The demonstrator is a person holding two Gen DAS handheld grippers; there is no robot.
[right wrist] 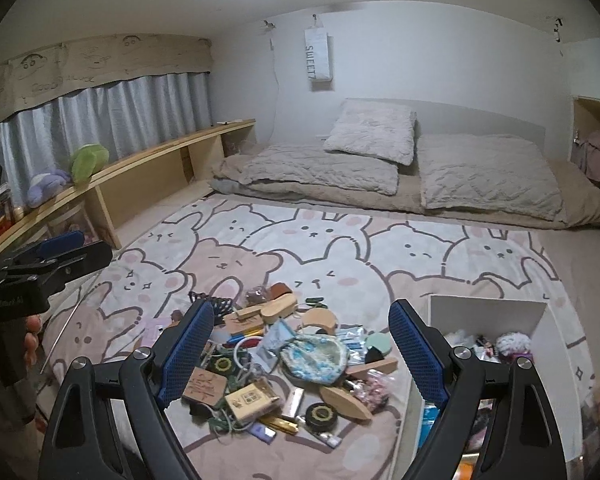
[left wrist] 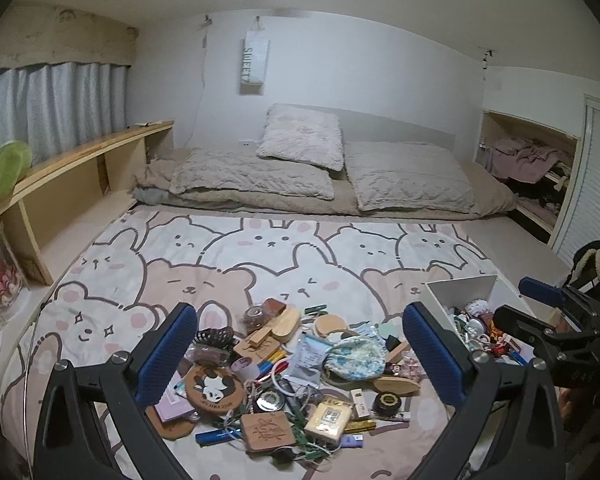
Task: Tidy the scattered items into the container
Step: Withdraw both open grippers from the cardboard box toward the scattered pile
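- Clutter pile (left wrist: 300,364) sits mid-blanket, just left of white box (left wrist: 466,286); box already part-filled w/ small bits.
- Both grippers empty, jaws wide: left gripper (left wrist: 300,356) and right gripper (right wrist: 302,356) hover above pile, nothing between pads.
- Step, as I read it: choose next item, approach.
- Best pick for right: floral pouch (right wrist: 314,358), on top, soft, nearest box.
- Left could take panda coaster (left wrist: 214,386); flat, so prob. needs edge grip.
- Avoid cords (right wrist: 236,364) tangled in the heap: risk of dragging neighbours.
- Blanket (left wrist: 292,264) is soft; press lightly or pads snag fabric.
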